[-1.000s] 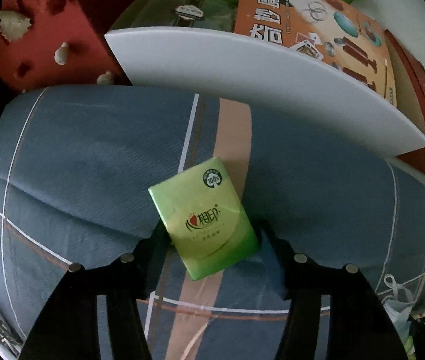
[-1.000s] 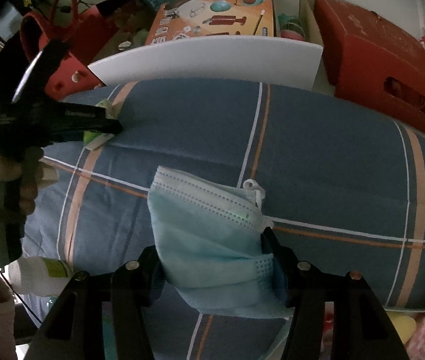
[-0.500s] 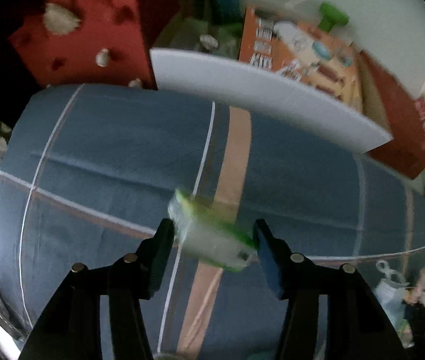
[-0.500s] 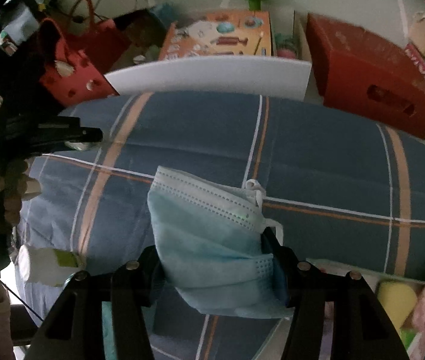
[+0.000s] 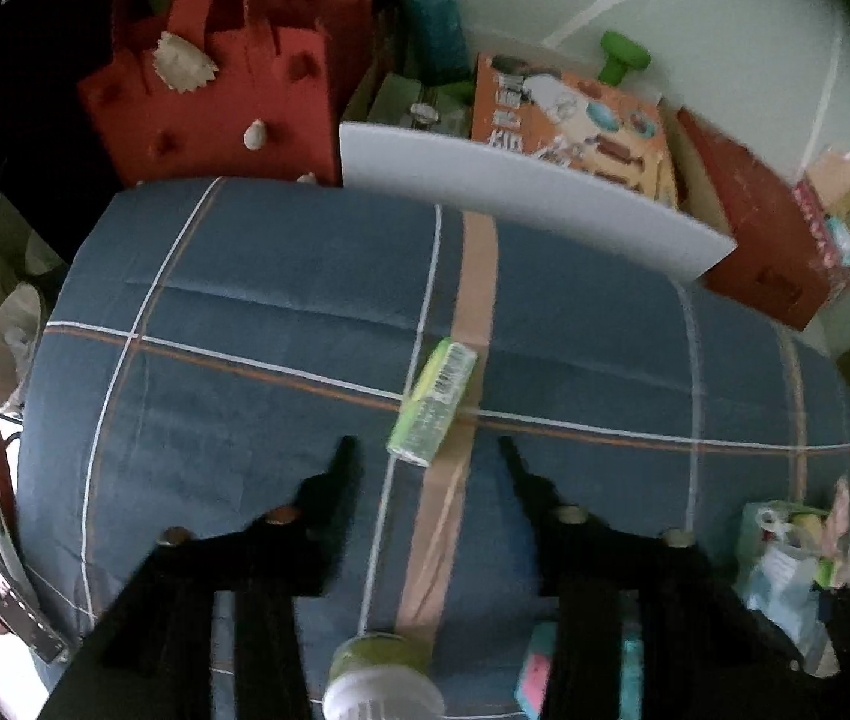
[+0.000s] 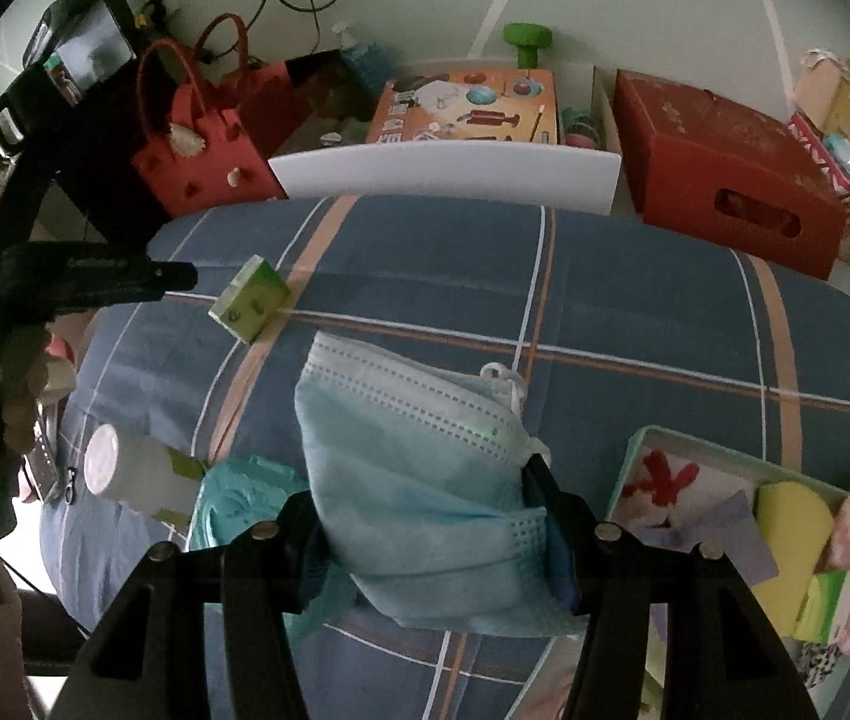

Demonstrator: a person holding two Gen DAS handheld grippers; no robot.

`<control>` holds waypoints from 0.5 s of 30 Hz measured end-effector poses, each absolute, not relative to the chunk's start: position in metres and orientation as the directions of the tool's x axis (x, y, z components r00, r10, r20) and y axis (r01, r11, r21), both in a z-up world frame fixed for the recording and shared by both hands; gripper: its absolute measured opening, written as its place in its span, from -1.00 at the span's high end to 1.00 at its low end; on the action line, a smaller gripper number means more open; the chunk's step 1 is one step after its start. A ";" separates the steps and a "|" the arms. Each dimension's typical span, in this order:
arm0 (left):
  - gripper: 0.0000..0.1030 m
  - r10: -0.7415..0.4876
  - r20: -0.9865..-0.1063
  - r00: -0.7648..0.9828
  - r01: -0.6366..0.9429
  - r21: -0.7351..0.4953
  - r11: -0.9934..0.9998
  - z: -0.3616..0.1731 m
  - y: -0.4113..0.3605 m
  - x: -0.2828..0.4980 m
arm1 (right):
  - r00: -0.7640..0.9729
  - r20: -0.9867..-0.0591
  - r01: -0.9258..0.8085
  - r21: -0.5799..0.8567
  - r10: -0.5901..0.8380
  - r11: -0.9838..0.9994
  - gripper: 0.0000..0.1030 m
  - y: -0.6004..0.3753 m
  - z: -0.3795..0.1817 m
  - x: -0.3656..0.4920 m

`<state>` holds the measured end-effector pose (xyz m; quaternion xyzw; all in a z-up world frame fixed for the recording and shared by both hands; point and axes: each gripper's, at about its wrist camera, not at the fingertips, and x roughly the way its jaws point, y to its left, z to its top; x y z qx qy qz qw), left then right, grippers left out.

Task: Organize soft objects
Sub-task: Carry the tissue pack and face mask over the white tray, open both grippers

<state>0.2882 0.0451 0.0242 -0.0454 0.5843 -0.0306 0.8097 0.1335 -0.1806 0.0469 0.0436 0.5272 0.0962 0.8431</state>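
Note:
A green tissue pack (image 5: 431, 402) sits tilted on its edge over the blue checked quilt (image 5: 257, 312), just beyond my left gripper (image 5: 424, 443). That gripper's jaws are opening and nothing is between them. I cannot tell whether the pack rests on the quilt. In the right wrist view the same tissue pack (image 6: 251, 298) lies just right of the left gripper's fingers (image 6: 173, 276), apart from them. My right gripper (image 6: 425, 498) is shut on a light blue face mask (image 6: 413, 456), which hangs over the quilt (image 6: 635, 300) and hides the fingertips.
A white board (image 6: 443, 171), a red felt bag (image 5: 215, 102), an orange box (image 6: 467, 105) and a red carton (image 6: 719, 180) line the far side. A tray (image 6: 725, 451) with sponges and cloths sits at the right. A white bottle (image 6: 125, 471) and teal bag (image 6: 233, 492) lie near.
The tissue pack has left the left gripper's jaws and now sits ahead of them. Both grippers have risen and drawn back, showing more of the quilt. The mask stays gripped.

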 end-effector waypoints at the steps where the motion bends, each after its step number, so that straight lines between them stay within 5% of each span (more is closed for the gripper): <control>1: -0.16 -0.094 -0.949 0.300 0.004 -0.097 0.995 0.020 0.044 0.292 | 0.423 -0.882 -0.115 0.176 0.208 0.978 -0.15 -0.181 0.045 0.133; 10: -0.19 -0.034 -0.978 0.205 0.064 -0.021 0.998 -0.033 0.033 0.324 | 0.410 -0.896 -0.105 0.141 0.171 0.985 -0.15 -0.197 0.033 0.135; 15: 0.48 -0.032 -0.981 0.192 0.080 -0.017 0.997 -0.041 0.027 0.325 | 0.397 -0.902 -0.094 0.142 0.168 0.985 -0.15 -0.203 0.023 0.139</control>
